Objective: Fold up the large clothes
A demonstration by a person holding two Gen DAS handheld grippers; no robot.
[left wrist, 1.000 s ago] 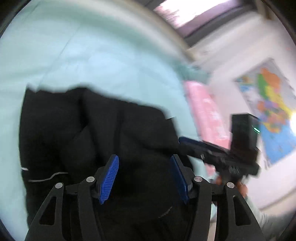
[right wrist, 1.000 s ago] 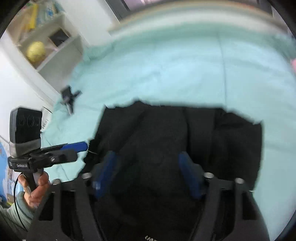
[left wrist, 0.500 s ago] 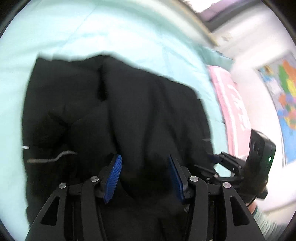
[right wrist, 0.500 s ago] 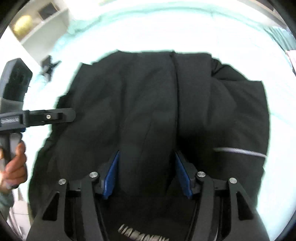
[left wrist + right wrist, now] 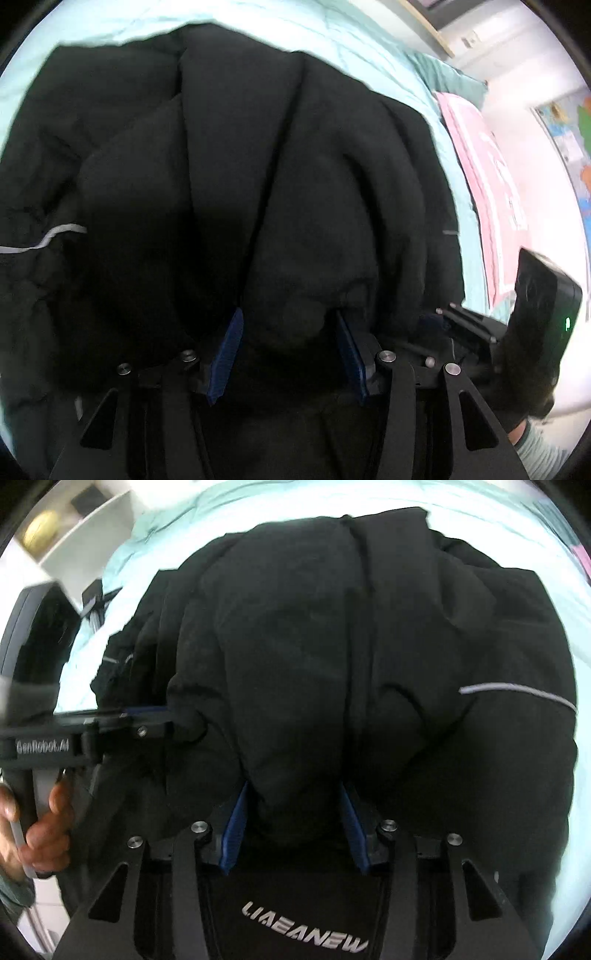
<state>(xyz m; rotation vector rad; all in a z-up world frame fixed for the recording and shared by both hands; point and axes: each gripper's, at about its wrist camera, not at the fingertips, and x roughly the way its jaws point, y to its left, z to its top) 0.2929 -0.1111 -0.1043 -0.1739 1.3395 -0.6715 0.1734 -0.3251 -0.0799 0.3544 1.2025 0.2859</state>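
A large black padded jacket (image 5: pixel 258 166) lies bunched on a pale mint bed sheet (image 5: pixel 332 29) and fills both views; it also shows in the right wrist view (image 5: pixel 332 646). My left gripper (image 5: pixel 288 332) is pressed into the near edge, its blue pads on either side of a thick fold of jacket. My right gripper (image 5: pixel 295 812) stands the same way around another fold, above white lettering (image 5: pixel 306 926) on the fabric. Each gripper shows side-on in the other's view, the left (image 5: pixel 147 716) and the right (image 5: pixel 461 321).
A pink cloth (image 5: pixel 491 184) lies along the bed's right side, with a wall map (image 5: pixel 576 122) beyond. White shelves holding a yellow object (image 5: pixel 40 535) stand at the left. A small dark object (image 5: pixel 94 598) lies on the sheet.
Both grippers have come down from above the jacket into its near edge. Jacket folds now sit between the pads of each. The jaws have narrowed a little.
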